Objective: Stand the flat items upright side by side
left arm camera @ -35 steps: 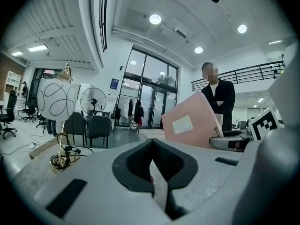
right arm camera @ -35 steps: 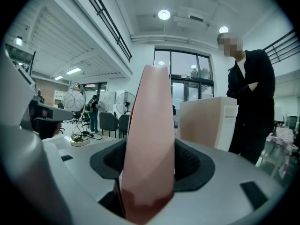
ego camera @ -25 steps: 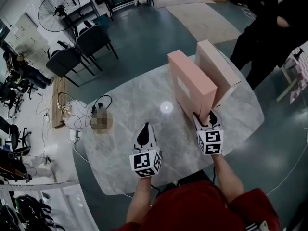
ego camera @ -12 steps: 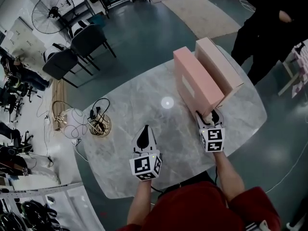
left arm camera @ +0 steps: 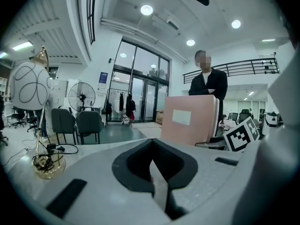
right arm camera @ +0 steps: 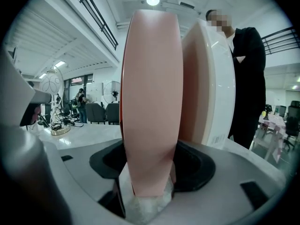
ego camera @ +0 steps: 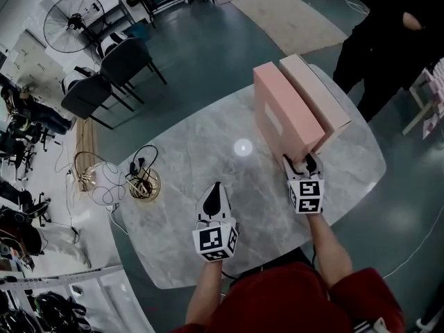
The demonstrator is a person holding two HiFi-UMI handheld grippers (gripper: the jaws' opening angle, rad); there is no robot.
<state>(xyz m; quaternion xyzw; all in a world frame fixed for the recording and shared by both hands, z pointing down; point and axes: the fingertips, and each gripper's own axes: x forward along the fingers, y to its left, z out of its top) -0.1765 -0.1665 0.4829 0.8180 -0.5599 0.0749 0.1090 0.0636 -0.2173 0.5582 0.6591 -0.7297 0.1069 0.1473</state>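
Right gripper (ego camera: 304, 164) clamps the near end of the pink box (ego camera: 281, 113); left gripper (ego camera: 216, 188), closed and empty, hovers by the near edge of the table (ego camera: 182, 151). The pink box has just closed its gap to the beige box (ego camera: 318, 97) at the right edge, so both stand upright together and the task looks nearly done.

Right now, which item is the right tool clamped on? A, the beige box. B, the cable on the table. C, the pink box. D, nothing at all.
C: in the right gripper view the near end of the upright pink box sits pressed between the jaws of the right tool, while the beige box stands beside it, outside the jaws.
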